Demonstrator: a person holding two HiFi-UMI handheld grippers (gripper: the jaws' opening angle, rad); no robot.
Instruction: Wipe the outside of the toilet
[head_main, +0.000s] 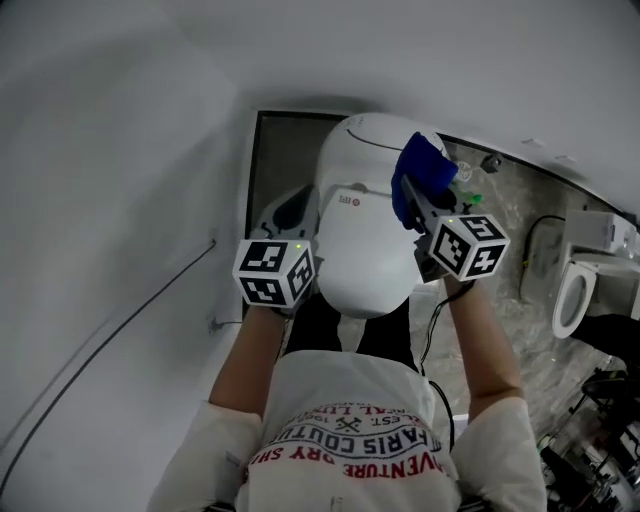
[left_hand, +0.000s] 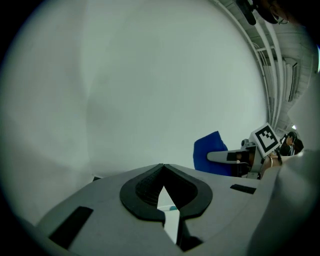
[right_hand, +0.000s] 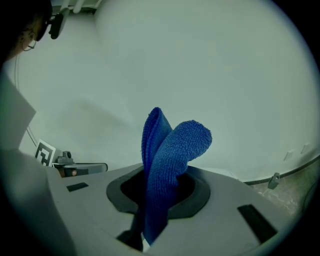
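A white toilet with its lid down stands against the wall, straight below in the head view. My right gripper is shut on a folded blue cloth, which it holds at the toilet's upper right side by the tank end. In the right gripper view the cloth sticks up out of the closed jaws of the right gripper towards a white surface. My left gripper hovers at the toilet's left flank, shut and holding nothing. In the left gripper view, the left gripper faces white porcelain, with the cloth to its right.
A dark panel lies behind the toilet on the left. A thin cable runs along the white wall at left. On the right are a marbled floor, a metal valve and a second toilet.
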